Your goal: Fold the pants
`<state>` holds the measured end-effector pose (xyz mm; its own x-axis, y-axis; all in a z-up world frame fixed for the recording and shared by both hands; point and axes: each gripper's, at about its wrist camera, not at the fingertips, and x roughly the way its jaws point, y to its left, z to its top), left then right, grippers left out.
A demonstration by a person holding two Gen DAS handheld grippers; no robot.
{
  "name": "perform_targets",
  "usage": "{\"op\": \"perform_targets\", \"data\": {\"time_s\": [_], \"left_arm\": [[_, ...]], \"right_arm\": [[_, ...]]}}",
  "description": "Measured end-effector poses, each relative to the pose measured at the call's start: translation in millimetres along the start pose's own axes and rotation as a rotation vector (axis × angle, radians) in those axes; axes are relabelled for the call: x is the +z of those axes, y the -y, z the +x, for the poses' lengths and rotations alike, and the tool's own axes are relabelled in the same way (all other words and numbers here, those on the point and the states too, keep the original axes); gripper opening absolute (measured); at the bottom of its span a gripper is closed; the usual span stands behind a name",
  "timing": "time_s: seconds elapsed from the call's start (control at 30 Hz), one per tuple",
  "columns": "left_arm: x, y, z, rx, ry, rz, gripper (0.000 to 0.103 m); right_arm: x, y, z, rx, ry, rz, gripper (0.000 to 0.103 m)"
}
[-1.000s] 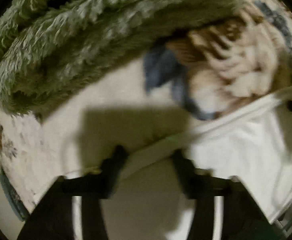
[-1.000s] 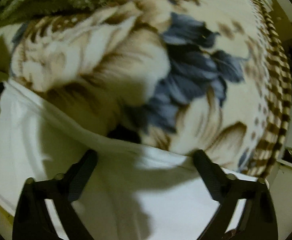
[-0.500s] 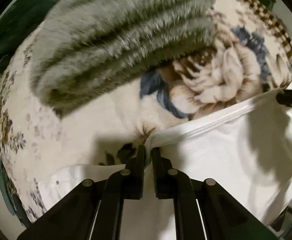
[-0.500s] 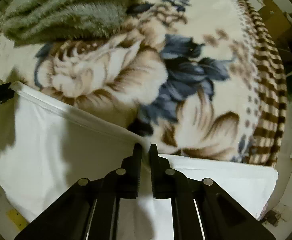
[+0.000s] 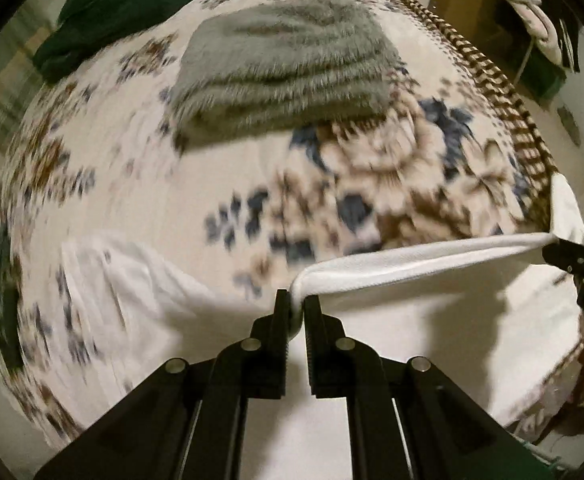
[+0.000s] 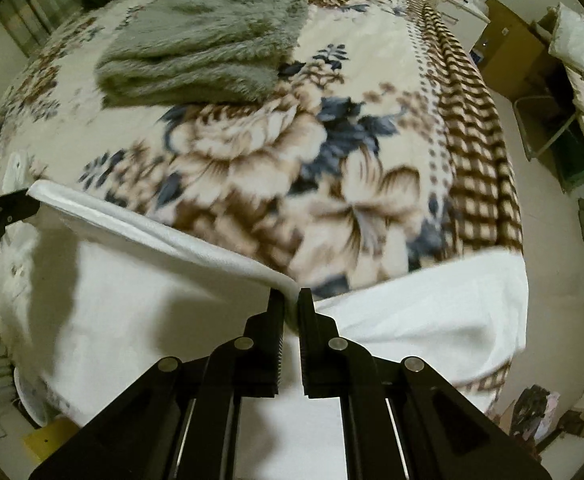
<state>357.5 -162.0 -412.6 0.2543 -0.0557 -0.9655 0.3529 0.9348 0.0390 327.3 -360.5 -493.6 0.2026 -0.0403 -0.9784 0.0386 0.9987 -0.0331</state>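
Fingers point(image 5: 280, 312) of both grippers pinch the white pants' point(image 6: 180, 312) hem, stretched above the floral blanket point(image 6: 372, 152)

A floral bedspread point(image 6: 300, 148) covers the bed, a folded grey fleece blanket point(image 6: 204, 40) on it, pale floor point(image 6: 548, 216) alongside.

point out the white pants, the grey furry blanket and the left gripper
white pants point(image 6: 140, 312), right wrist view, on the flat cloth below the lifted edge
grey furry blanket point(image 5: 288, 68), left wrist view, on its top
left gripper point(image 5: 296, 308), left wrist view, between its fingertips
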Motion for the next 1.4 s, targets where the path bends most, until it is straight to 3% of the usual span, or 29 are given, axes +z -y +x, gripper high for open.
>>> {"op": "perform_targets", "data": {"time_s": [0.2, 0.37, 0.53, 0.67, 0.73, 0.77, 0.8, 0.83, 0.87, 0.93, 1.03, 1.2, 1.4], "left_arm": [[-94.2, -5.1, 0.6, -0.087, -0.094, -0.143, 0.005], [-157.2, -3.5, 45.3, -0.11, -0.191, -0.201, 0.004], [-185.1, -3.5, 84.7, -0.103, -0.249, -0.208, 0.004], [-191.9, -3.5, 87.8, -0.049, -0.291, -0.201, 0.009], [-190.8, -5.2, 77.4, -0.023, -0.284, -0.213, 0.01], [-187.1, -4.9, 68.2, -0.009, -0.28, -0.215, 0.013], [-183.7, -4.2, 60.8, 0.001, -0.272, -0.218, 0.023], [-179.6, -3.3, 54.3, 0.007, -0.263, -0.221, 0.036], [-172.9, -0.3, 45.7, 0.017, -0.246, -0.221, 0.044], [-158.9, 7.3, 31.9, 0.037, -0.207, -0.218, 0.073], [-136.5, 25.6, 22.9, 0.042, -0.139, -0.21, 0.088], [-89.8, 68.9, 39.3, 0.073, -0.081, -0.188, 0.088], [-61.4, 100.3, 61.6, 0.095, -0.069, -0.144, 0.088]], "right_arm": [[-88.9, -13.0, -0.5, 0.0, -0.043, -0.006, 0.007], [-157.2, -30.5, 31.0, -0.029, -0.141, -0.019, 0.007], [-201.8, -53.4, 72.0, -0.075, -0.21, -0.082, 0.006], [-227.7, -49.6, 96.6, -0.068, -0.272, -0.023, 0.006], [-235.2, -45.1, 101.9, -0.042, -0.301, 0.008, 0.015], [-237.0, -41.9, 100.1, -0.022, -0.305, 0.033, 0.036], [-238.1, -38.9, 96.4, 0.002, -0.301, 0.056, 0.062], [-238.8, -35.2, 90.4, 0.025, -0.291, 0.086, 0.079], [-239.0, -30.0, 81.7, 0.049, -0.275, 0.122, 0.081], [-236.7, -14.3, 58.1, 0.096, -0.235, 0.221, 0.081], [-226.5, 16.8, 27.2, 0.124, -0.16, 0.354, 0.082], [-177.2, 77.8, 17.1, 0.051, -0.065, 0.484, 0.082], [-105.4, 154.9, 66.8, -0.042, -0.064, 0.586, 0.082]]}}
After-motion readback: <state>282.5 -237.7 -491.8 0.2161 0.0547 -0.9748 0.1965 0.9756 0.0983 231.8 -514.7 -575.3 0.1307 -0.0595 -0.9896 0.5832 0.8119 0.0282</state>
